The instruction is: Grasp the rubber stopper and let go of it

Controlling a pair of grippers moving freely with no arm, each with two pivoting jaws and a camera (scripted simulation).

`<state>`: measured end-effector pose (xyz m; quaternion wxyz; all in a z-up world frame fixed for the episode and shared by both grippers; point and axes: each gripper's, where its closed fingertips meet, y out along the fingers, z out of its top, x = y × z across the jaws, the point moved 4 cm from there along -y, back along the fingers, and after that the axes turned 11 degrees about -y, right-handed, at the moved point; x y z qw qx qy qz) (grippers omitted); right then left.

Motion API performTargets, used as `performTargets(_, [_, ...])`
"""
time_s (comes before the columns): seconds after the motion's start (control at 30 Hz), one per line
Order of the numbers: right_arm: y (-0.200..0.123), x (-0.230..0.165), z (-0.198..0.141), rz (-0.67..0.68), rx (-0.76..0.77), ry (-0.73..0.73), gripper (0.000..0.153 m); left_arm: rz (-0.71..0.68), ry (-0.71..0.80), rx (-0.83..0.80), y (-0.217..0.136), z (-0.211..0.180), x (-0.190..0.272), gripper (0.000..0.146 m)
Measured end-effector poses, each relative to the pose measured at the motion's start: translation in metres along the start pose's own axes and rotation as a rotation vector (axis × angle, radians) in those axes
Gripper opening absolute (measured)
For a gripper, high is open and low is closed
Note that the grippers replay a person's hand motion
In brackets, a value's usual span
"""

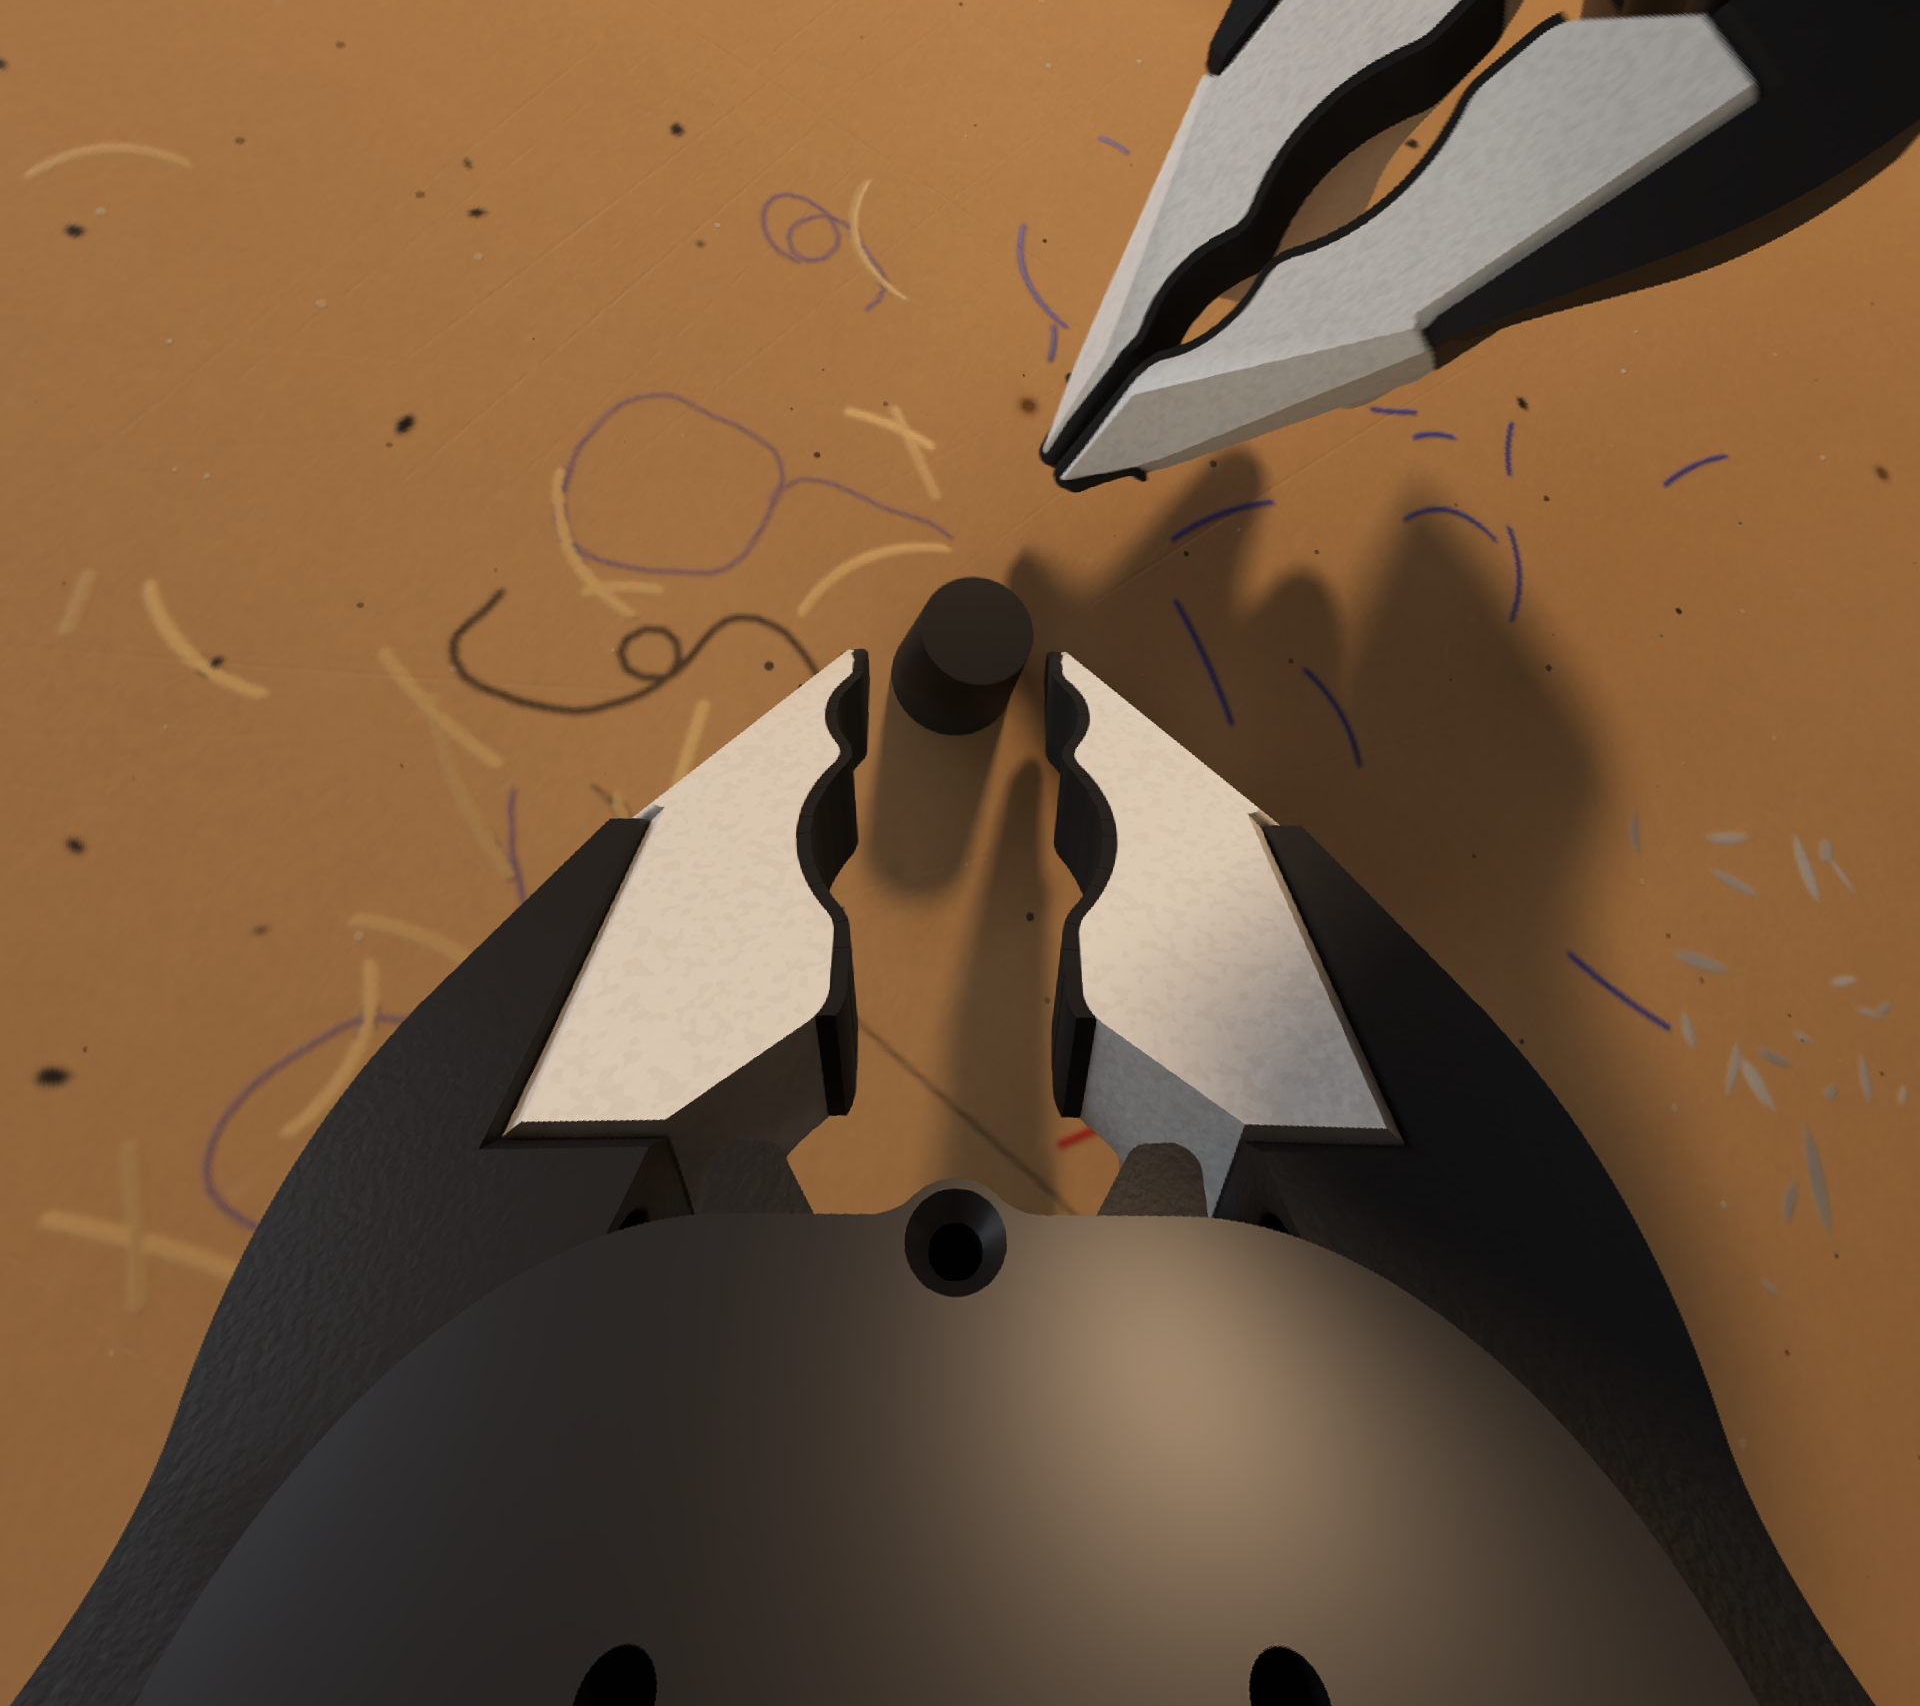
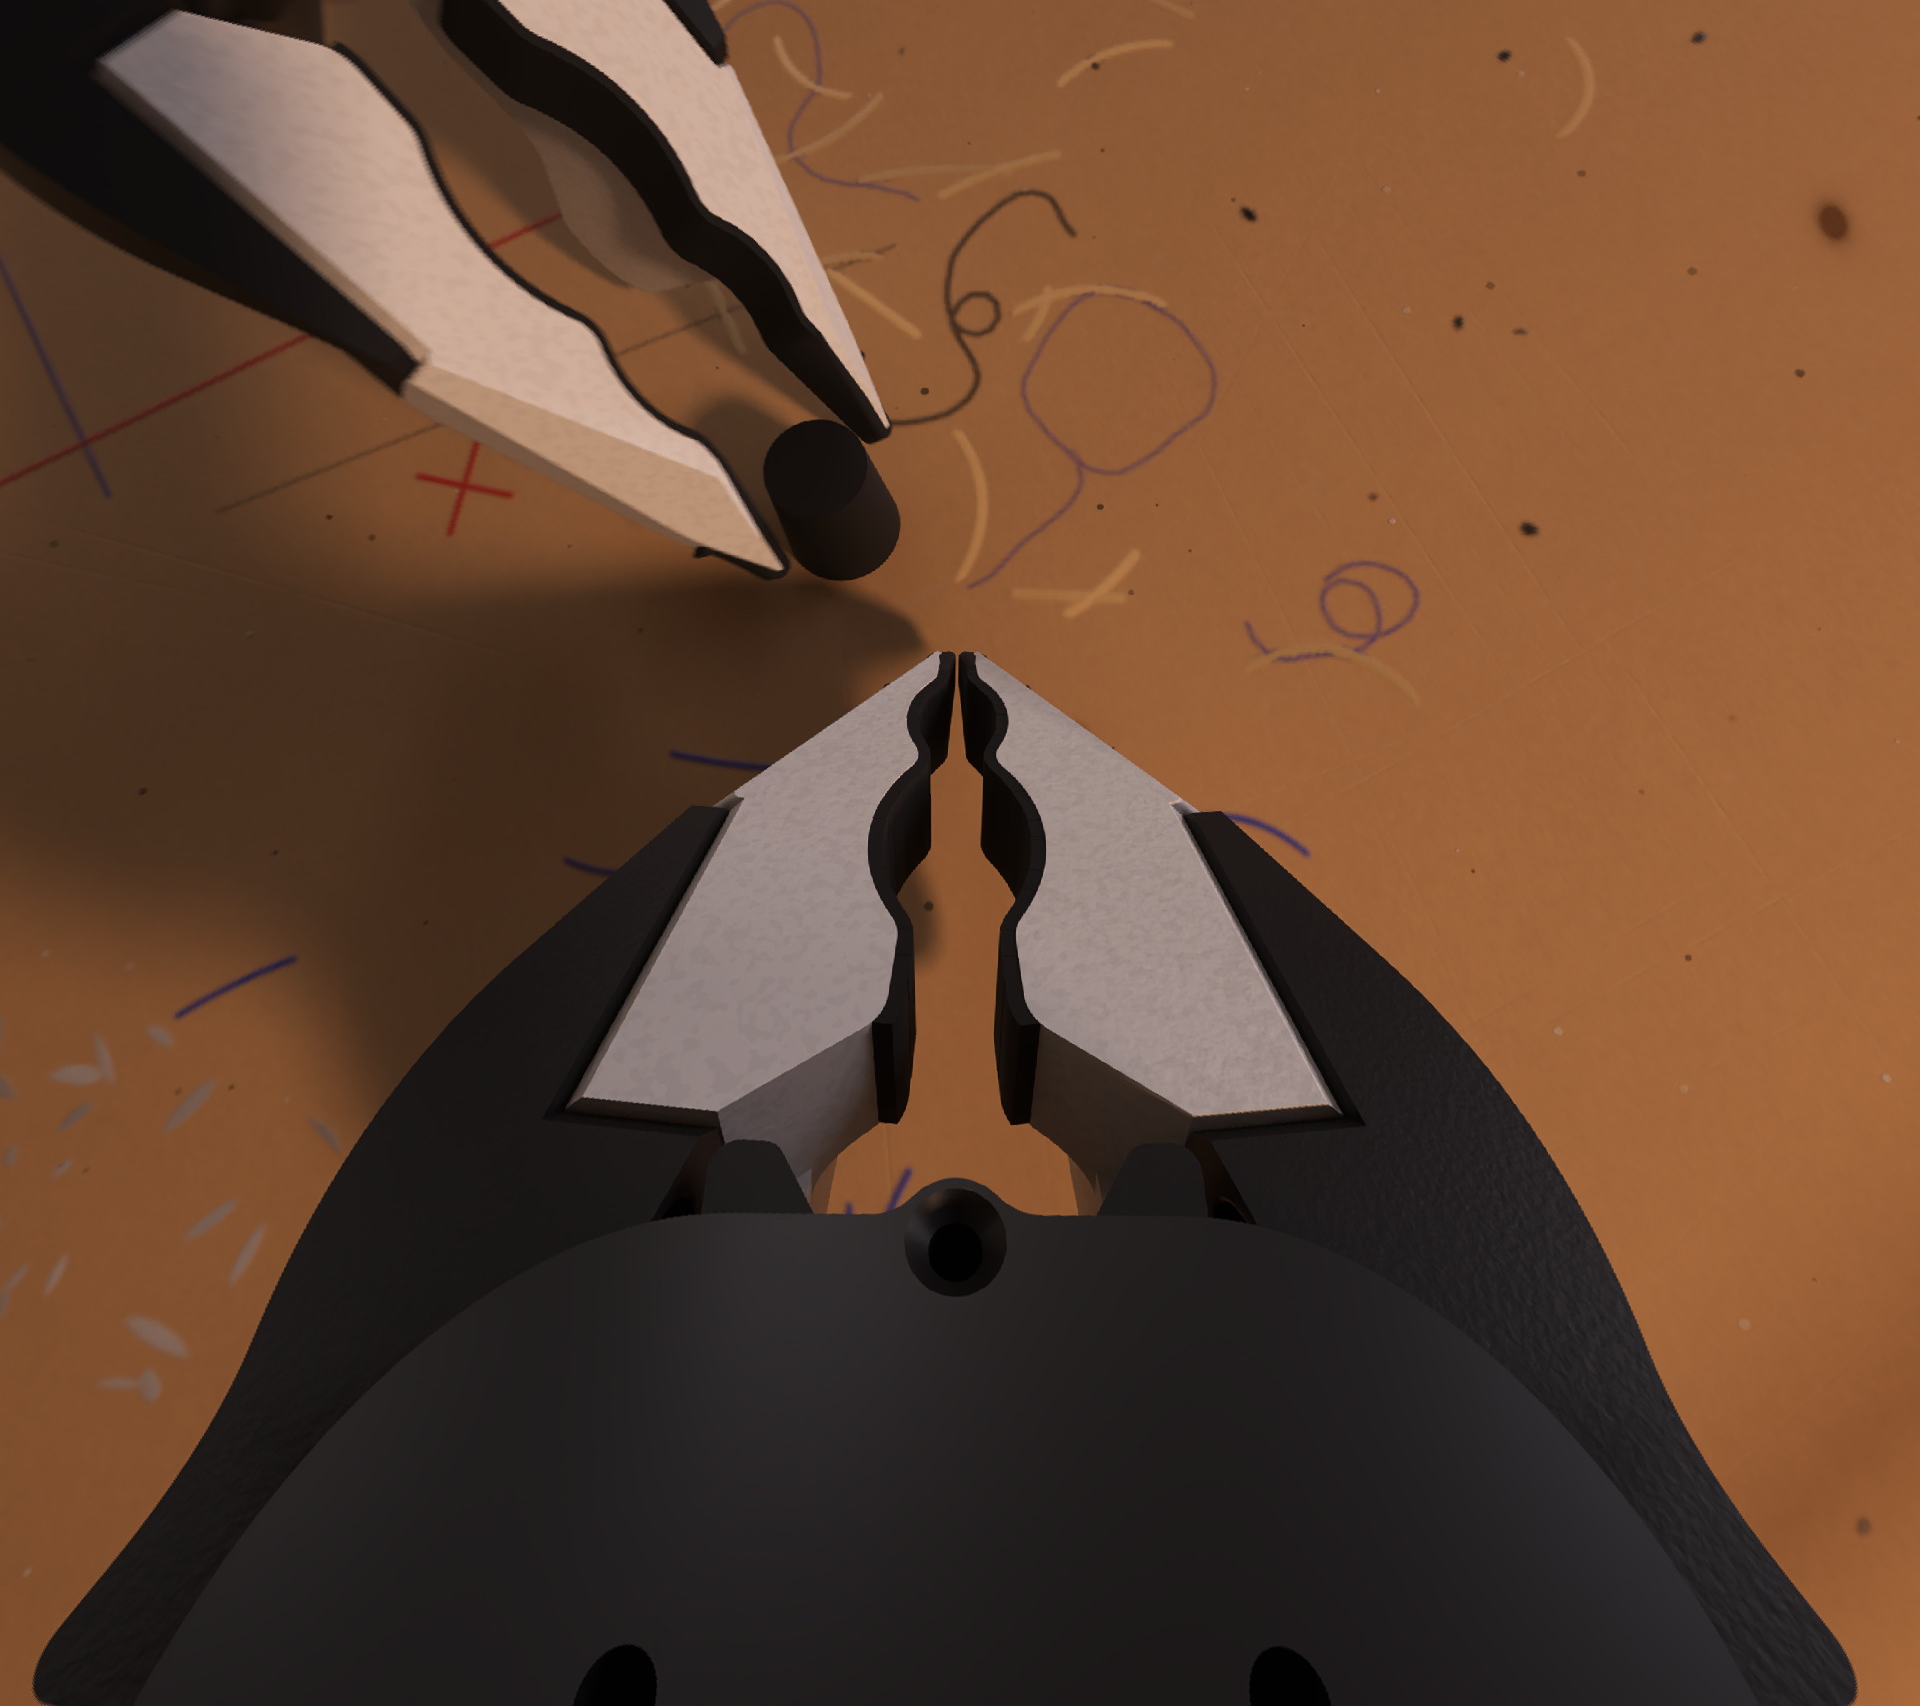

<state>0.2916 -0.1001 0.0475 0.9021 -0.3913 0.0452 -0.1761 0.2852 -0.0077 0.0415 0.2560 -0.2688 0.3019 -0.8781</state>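
The rubber stopper (image 1: 961, 654) is a small black cylinder standing upright on the brown table (image 1: 416, 98). My left gripper (image 1: 956, 667) is open, with one fingertip on each side of the stopper and a narrow gap on both sides. My right gripper (image 2: 954, 661) is shut and empty, its tips low over the table a short way from the stopper. In the right wrist view the stopper (image 2: 831, 503) sits between the tips of the left gripper (image 2: 829, 499). In the left wrist view the right gripper (image 1: 1060, 467) reaches in from the upper right, just beyond the stopper.
The table (image 2: 1455, 721) is marked with pen scribbles, scratches and dark specks. The grippers' shadows fall on it around the stopper. Nothing else stands on it in view.
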Motion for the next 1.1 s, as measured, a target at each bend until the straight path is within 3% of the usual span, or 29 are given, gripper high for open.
performTargets(0.3, [0.015,0.012,0.008,-0.022,0.052,0.014,0.0,-0.011,-0.001,0.0,-0.004,-0.008,0.013,0.047])
performTargets(0.53, [-0.025,0.052,-0.008,-0.145,0.089,0.108,0.006,-0.002,-0.013,0.008,-0.012,-0.01,0.0,0.047])
performTargets(0.73, [-0.026,0.059,-0.019,-0.148,0.012,0.089,0.014,-0.031,-0.004,0.015,-0.014,-0.009,-0.002,0.046])
performTargets(1.1, [-0.007,0.064,-0.018,-0.096,-0.132,0.095,0.012,-0.017,0.038,0.042,-0.015,-0.006,0.0,0.043])
